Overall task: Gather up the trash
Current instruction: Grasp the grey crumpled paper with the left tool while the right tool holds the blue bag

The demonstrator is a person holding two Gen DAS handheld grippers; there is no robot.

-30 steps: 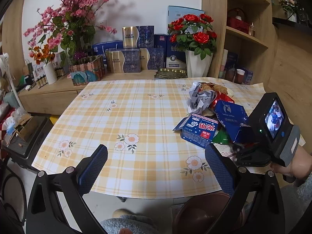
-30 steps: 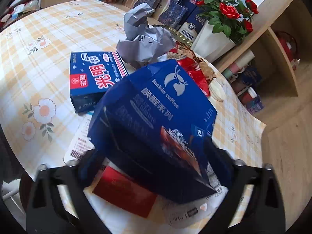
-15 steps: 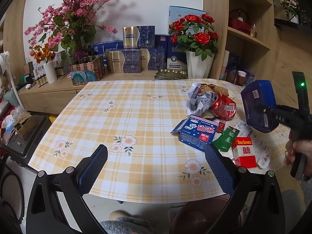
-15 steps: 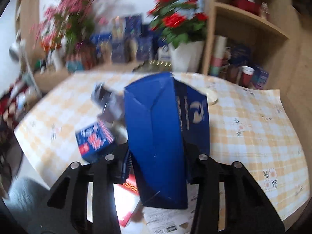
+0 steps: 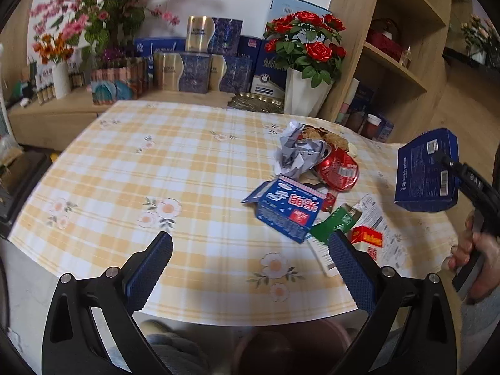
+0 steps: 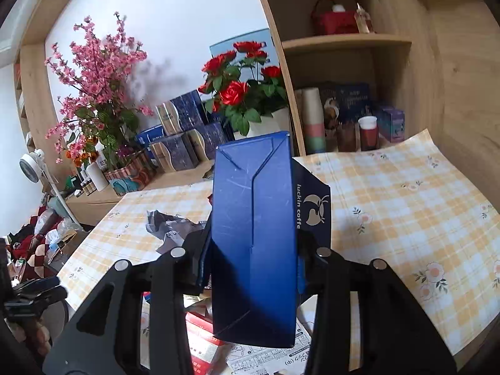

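Carton [image 6: 253, 234] sits clamped between right fingers [image 6: 200, 268] — airborne.

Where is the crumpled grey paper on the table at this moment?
In the left wrist view the crumpled grey paper lies right of the table's centre, touching the red foil wrapper, just beyond the blue and white carton.

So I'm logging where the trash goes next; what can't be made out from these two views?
- Brown bin, left wrist view: cut off by the table edge and the left gripper; contents unseen.
- Red packet, right wrist view: mostly hidden behind the blue coffee box in the right gripper.
- Printed sheet: text too small.
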